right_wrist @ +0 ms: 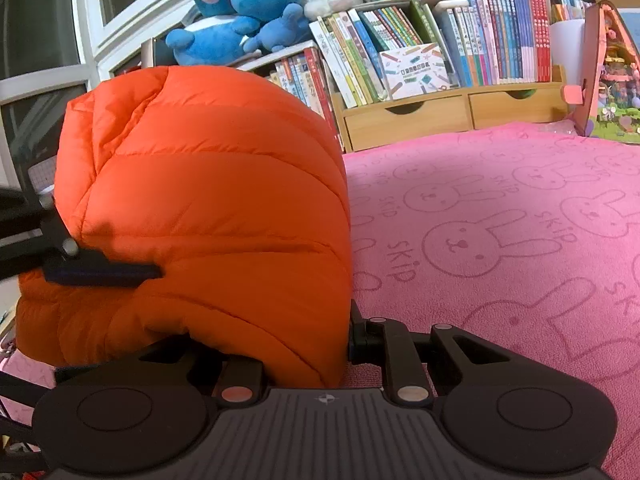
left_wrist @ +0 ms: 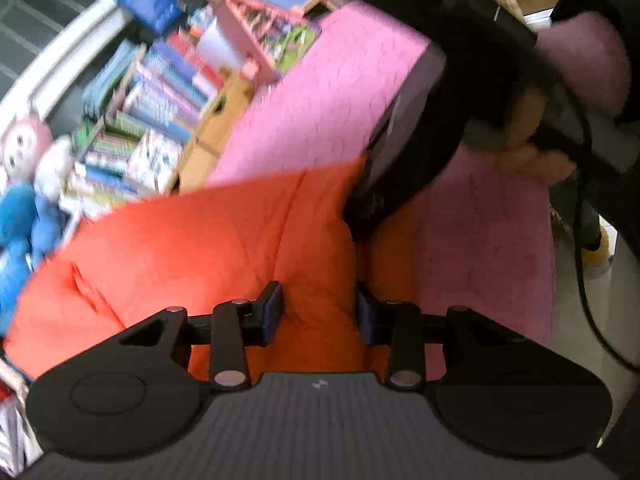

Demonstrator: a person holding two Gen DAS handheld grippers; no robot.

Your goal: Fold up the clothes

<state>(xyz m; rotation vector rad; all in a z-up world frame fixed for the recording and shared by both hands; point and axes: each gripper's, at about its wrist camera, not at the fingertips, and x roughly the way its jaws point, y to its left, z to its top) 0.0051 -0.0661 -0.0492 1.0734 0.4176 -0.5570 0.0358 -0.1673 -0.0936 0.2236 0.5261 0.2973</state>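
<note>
Padding of an orange quilted jacket [right_wrist: 208,208] fills the gap between the left gripper [left_wrist: 320,312] fingers; the blue pads [left_wrist: 274,312] press into the fabric from both sides, so this gripper grasps the jacket; the garment spreads ahead of and to the left of those fingers over a pink blanket [right_wrist: 500,240] printed with rabbits. Beyond the left fingers, up and to the right, the other tool's black body enters the left wrist view, held by a hand [left_wrist: 532,152] in a pink sleeve.

In the right wrist view the right gripper [right_wrist: 312,344] sits low at the jacket's near edge; its right finger [right_wrist: 360,336] touches the orange bulge, while the left one is hidden under the fabric; the jaws stand narrow and clench a fold of the jacket. The jacket rises as a rounded mound ahead of and left of these fingers; at its left flank a dark finger of the left gripper lies against the quilting. Blanket lies bare to the right of the fingers; past it stand a wooden bookshelf [right_wrist: 452,116] full of books and blue plush toys [right_wrist: 240,12].
</note>
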